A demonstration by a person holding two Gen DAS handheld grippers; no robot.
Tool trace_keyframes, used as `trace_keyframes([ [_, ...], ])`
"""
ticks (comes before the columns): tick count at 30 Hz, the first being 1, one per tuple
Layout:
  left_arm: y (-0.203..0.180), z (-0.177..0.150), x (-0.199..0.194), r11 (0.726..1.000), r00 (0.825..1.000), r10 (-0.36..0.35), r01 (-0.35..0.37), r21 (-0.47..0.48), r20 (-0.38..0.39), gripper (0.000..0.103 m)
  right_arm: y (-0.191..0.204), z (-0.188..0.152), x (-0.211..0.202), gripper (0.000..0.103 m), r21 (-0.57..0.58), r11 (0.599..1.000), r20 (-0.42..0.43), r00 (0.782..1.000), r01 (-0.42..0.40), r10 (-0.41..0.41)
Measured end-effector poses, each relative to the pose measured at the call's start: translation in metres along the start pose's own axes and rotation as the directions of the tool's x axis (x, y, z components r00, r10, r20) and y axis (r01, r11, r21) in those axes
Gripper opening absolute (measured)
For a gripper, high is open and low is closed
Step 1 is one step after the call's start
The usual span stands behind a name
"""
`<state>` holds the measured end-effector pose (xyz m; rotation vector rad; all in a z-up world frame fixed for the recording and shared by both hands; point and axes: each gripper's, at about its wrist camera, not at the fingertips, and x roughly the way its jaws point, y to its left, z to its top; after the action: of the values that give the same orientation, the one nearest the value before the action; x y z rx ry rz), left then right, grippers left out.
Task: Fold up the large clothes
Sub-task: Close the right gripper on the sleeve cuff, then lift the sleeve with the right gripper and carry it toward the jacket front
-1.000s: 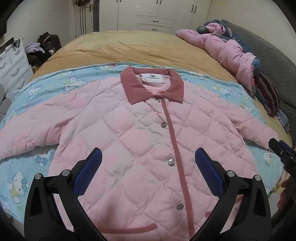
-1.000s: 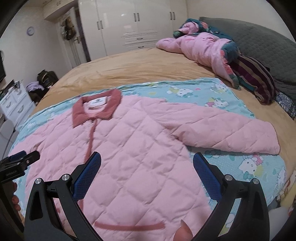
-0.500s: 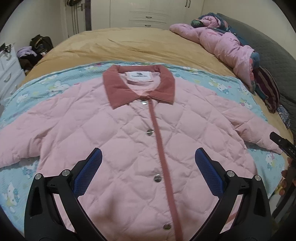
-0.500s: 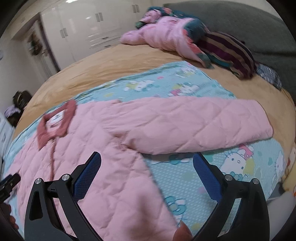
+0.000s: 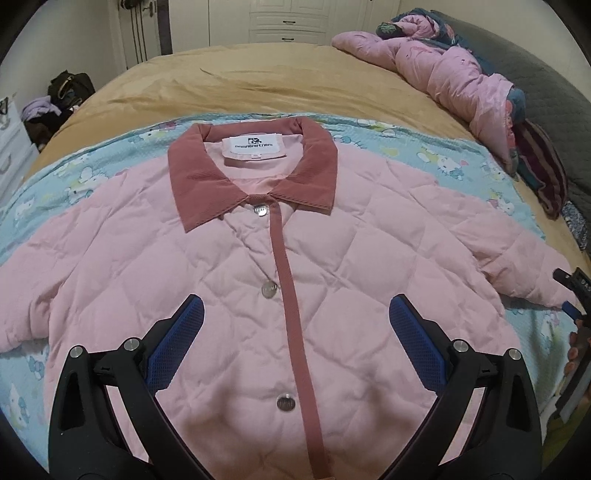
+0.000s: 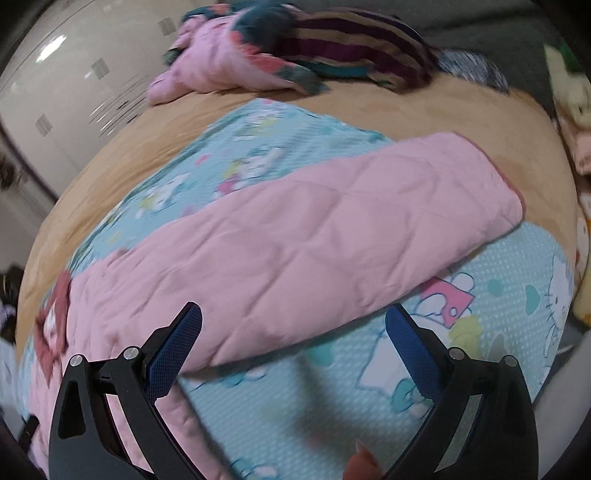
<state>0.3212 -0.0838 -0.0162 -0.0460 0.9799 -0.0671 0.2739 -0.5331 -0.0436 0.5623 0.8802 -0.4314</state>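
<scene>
A pink quilted jacket (image 5: 332, 266) with a dusty-rose collar (image 5: 207, 184) lies flat, front up and snapped shut, on a light blue cartoon-print blanket (image 5: 454, 162). My left gripper (image 5: 295, 314) is open and empty, held above the jacket's chest. My right gripper (image 6: 291, 325) is open and empty, just above the jacket's right sleeve (image 6: 314, 236), which stretches out to its cuff (image 6: 506, 192). The right gripper's tip (image 5: 570, 280) shows at the right edge of the left wrist view, by that cuff.
The blanket (image 6: 369, 387) lies on a tan bedspread (image 5: 258, 81). A heap of pink and striped clothes (image 5: 461, 77) sits at the bed's far right against a grey headboard (image 5: 546, 88). White wardrobes (image 5: 288, 22) stand behind. A white dresser (image 5: 11, 147) and bags (image 5: 62, 92) are at left.
My left gripper has moved forward over the jacket toward the collar. My right gripper has swung right and down toward the right sleeve. Both stayed open.
</scene>
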Motion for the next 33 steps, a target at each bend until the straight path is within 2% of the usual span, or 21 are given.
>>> trace_keyframes([
  [7,-0.008,0.011,0.021,1.0,1.0,0.002,-0.002,-0.011,-0.022,0.094,-0.051,0.016,0.025,0.099,0.189,0.982,-0.013,1.0,0.029,-0.027],
  [13,-0.019,0.016,0.035,1.0,0.999,-0.013,0.013,-0.013,-0.033,0.094,-0.079,0.03,0.048,0.099,0.317,0.948,-0.025,1.0,0.006,0.002],
  [15,-0.023,0.018,0.038,1.0,0.999,-0.014,0.014,-0.009,-0.034,0.094,-0.085,0.036,0.053,0.099,0.352,0.936,-0.006,1.0,-0.004,0.006],
  [20,-0.03,0.025,0.045,0.999,0.998,-0.034,0.033,-0.012,-0.044,0.094,-0.099,0.049,0.065,0.099,0.427,0.903,0.041,0.998,-0.052,0.038],
  [24,-0.029,0.028,0.041,0.998,0.997,-0.065,0.064,-0.021,-0.039,0.094,-0.108,0.059,0.073,0.097,0.442,0.884,0.112,0.987,-0.15,0.112],
  [26,-0.026,0.028,0.036,0.997,0.997,-0.071,0.07,-0.022,-0.035,0.094,-0.112,0.062,0.073,0.069,0.452,0.87,0.135,0.979,-0.196,0.151],
  [27,-0.026,0.028,0.034,0.997,0.997,-0.071,0.07,-0.023,-0.031,0.094,-0.113,0.064,0.073,0.044,0.457,0.86,0.147,0.973,-0.227,0.179],
  [28,-0.025,0.029,0.032,0.997,0.997,-0.07,0.069,-0.023,-0.028,0.094,-0.114,0.066,0.072,0.033,0.453,0.854,0.159,0.966,-0.254,0.203],
  [30,-0.023,0.031,0.027,0.998,0.997,-0.069,0.068,-0.014,-0.028,0.094,-0.106,0.073,0.063,0.024,0.404,0.872,0.187,0.958,-0.276,0.216],
  [33,-0.022,0.038,0.019,0.998,0.997,-0.067,0.067,0.008,-0.027,0.094,-0.087,0.084,0.04,0.02,0.32,0.891,0.227,0.939,-0.322,0.258],
])
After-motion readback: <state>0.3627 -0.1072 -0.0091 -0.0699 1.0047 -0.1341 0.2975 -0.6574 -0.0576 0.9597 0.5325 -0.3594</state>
